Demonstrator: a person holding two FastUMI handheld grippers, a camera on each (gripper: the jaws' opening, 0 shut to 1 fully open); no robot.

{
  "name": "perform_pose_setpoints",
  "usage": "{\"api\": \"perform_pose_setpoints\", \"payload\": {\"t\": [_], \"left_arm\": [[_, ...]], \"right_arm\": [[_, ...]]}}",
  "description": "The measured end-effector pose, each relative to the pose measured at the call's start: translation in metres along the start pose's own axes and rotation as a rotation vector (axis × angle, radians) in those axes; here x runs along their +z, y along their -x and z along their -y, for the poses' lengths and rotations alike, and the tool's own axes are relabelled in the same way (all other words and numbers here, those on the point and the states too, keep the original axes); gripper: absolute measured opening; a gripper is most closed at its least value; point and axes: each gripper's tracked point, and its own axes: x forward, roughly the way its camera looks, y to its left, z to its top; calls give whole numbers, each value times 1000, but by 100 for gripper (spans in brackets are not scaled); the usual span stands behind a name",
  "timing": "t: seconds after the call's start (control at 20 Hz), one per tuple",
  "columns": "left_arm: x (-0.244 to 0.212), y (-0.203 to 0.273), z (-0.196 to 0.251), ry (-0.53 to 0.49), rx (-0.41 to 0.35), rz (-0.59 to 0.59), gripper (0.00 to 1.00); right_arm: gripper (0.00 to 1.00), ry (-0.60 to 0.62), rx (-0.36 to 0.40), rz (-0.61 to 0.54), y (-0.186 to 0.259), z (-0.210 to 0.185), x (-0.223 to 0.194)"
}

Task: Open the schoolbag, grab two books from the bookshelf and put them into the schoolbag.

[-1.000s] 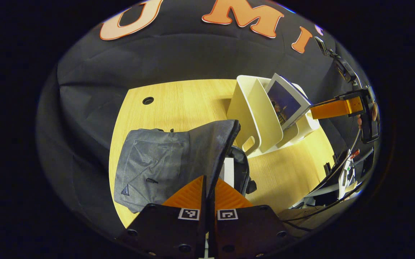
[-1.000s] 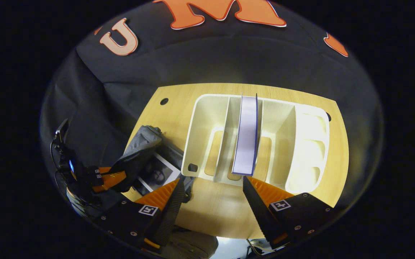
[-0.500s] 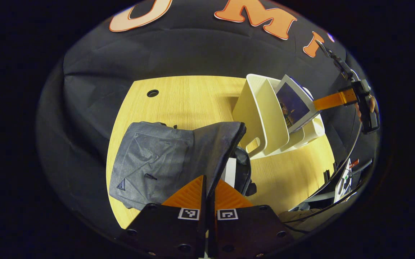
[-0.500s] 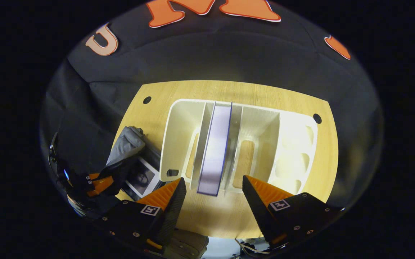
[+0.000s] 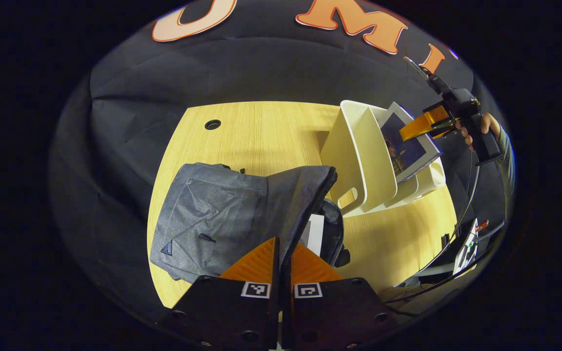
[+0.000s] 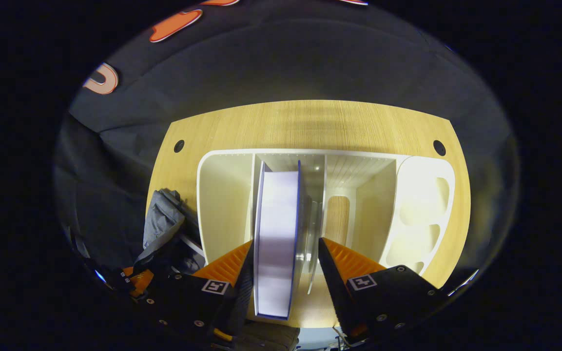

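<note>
A grey schoolbag [image 5: 212, 214] lies on the wooden table, its flap [image 5: 305, 195] lifted. My left gripper [image 5: 281, 253] is shut on the flap's edge. Inside the opening a white book [image 5: 316, 233] shows. The white bookshelf [image 5: 358, 161] stands to the right with a blue-covered book [image 5: 410, 148] in it. The right gripper [image 5: 419, 127], held by a hand [image 5: 475, 132], sits at that book's top. In the right gripper view my right gripper [image 6: 285, 253] is open, with its fingers on either side of the upright book [image 6: 275, 243]. The shelf [image 6: 222, 195] lies just beyond, and the bag [image 6: 164, 224] is at lower left.
The table [image 5: 261, 131] has a round cable hole [image 5: 212, 124] at the back left and another [image 6: 439, 147] at the back right. Cables and small devices [image 5: 468, 239] lie off the table's right edge. The shelf's right compartments [image 6: 422, 209] hold nothing.
My right gripper has come forward and down over the shelf, so the upright book now stands between its open fingers. The left gripper still holds the bag's flap up, barely shifted.
</note>
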Motion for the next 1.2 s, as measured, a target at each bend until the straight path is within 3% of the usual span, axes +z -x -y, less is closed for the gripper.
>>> {"api": "perform_pose_setpoints", "payload": {"t": [0.2, 0.25, 0.3, 0.4, 0.8, 1.2], "left_arm": [[0, -1, 0, 14, 11, 3, 4], [0, -1, 1, 17, 12, 5, 4], [0, -1, 1, 19, 10, 6, 4], [0, -1, 2, 21, 8, 10, 4], [1, 2, 0, -12, -12, 32, 4], [-2, 10, -3, -62, -93, 59, 4]], "right_arm": [[46, -12, 1, -16, -7, -6, 1], [52, -21, -20, -4, -7, -1, 3], [47, -27, -48, 6, -6, 7, 5], [38, -56, -31, 17, 0, 13, 3], [36, -139, 26, 152, 66, 17, -2], [37, -231, 66, 273, 133, -3, -40]]}}
